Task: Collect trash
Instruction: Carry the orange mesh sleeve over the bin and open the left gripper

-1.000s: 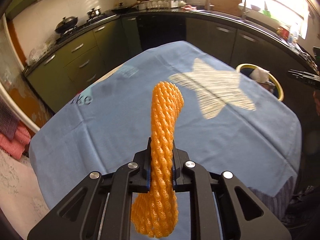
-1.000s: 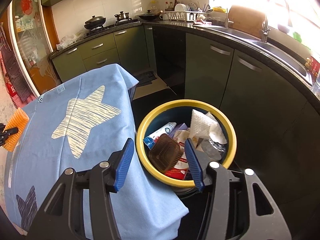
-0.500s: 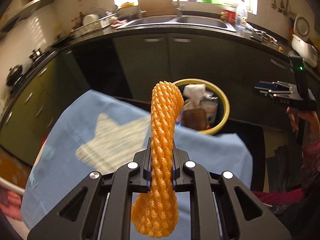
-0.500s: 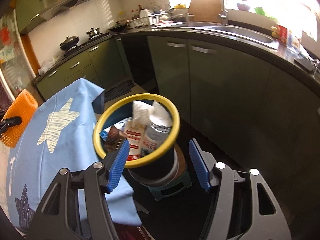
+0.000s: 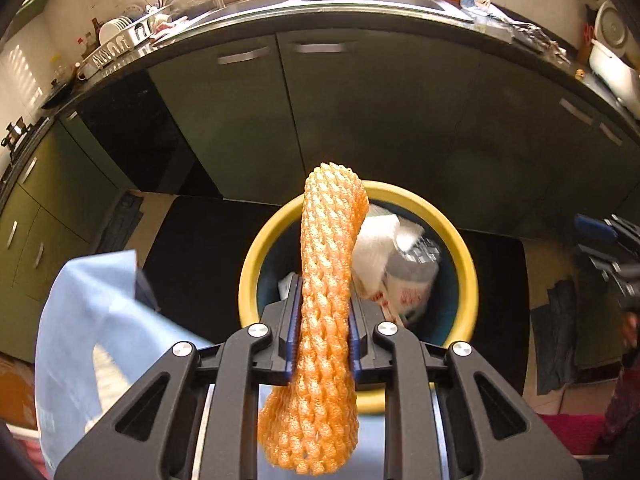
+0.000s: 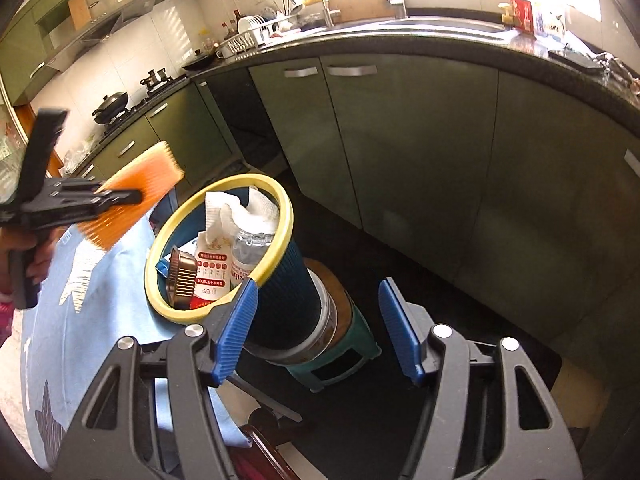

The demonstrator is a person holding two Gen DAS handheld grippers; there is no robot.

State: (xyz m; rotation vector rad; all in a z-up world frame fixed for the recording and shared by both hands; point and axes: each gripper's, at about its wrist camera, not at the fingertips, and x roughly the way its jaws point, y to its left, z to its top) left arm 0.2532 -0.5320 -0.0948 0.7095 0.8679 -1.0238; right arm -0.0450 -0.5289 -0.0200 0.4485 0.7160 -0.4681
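My left gripper (image 5: 322, 308) is shut on an orange foam net sleeve (image 5: 328, 280) and holds it upright in front of the yellow-rimmed dark bin (image 5: 466, 256). The bin holds white paper (image 5: 380, 240), a plastic bottle and packets. In the right wrist view the bin (image 6: 284, 208) stands on a small green stool (image 6: 340, 360), with the left gripper (image 6: 132, 196) and orange sleeve (image 6: 132, 196) just left of its rim. My right gripper (image 6: 318, 328) is open and empty, low, to the right of the bin.
The table with a blue star-patterned cloth (image 5: 80, 320) lies left of the bin; it also shows in the right wrist view (image 6: 80, 320). Dark green kitchen cabinets (image 5: 360, 112) and a sink counter curve behind. A black floor mat (image 6: 440, 280) lies under the stool.
My left gripper has swung right from over the table towards the bin, carrying the orange sleeve. My right gripper has drawn back right and down, away from the bin's mouth.
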